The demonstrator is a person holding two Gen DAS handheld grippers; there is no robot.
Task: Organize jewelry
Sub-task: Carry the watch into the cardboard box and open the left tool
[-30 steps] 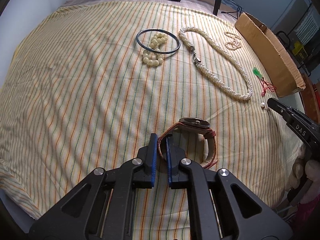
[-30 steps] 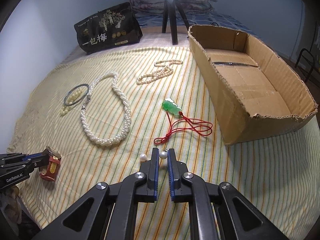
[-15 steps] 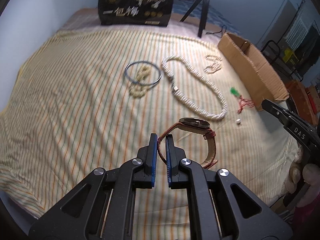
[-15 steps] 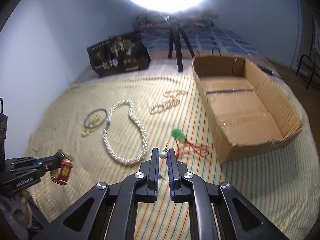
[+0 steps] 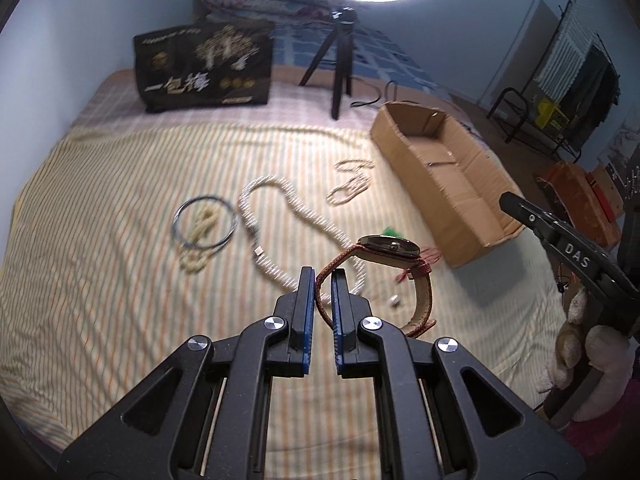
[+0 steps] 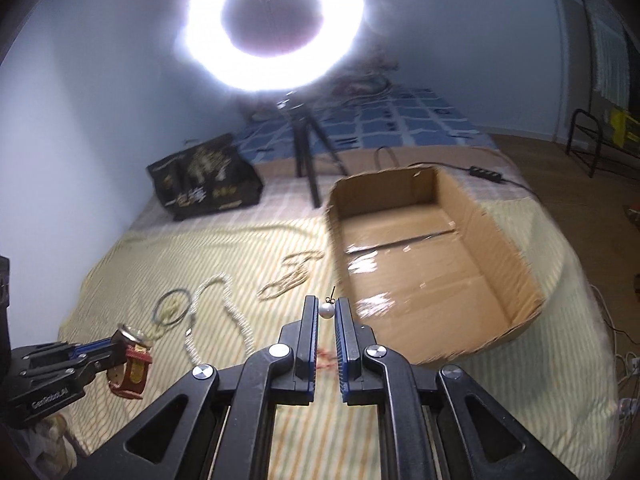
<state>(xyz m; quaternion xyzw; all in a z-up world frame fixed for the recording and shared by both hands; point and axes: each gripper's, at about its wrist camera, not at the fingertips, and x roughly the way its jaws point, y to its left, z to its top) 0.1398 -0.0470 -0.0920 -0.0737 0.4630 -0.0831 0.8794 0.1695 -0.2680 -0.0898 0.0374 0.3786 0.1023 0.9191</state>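
My left gripper (image 5: 322, 276) is shut on the red strap of a wristwatch (image 5: 390, 246) and holds it in the air above the striped cloth; the watch also shows in the right wrist view (image 6: 134, 354). My right gripper (image 6: 327, 305) is shut on a pearl earring (image 6: 326, 311), held up near the open cardboard box (image 6: 516, 256). On the cloth lie a thick pearl necklace (image 5: 280, 216), a dark bangle (image 5: 204, 222) with a bead bracelet inside it, a thin bead chain (image 5: 350, 184), a second pearl earring (image 5: 394, 301) and a green pendant partly hidden behind the watch.
The cardboard box (image 5: 404, 148) stands at the right of the bed. A black printed bag (image 5: 204, 68) and a tripod (image 5: 338, 64) with a ring light stand at the back. The bed edge is close on the right.
Both grippers have risen well above the cloth, the left carrying the watch and the right carrying the pearl earring. The right gripper has moved closer to the box.
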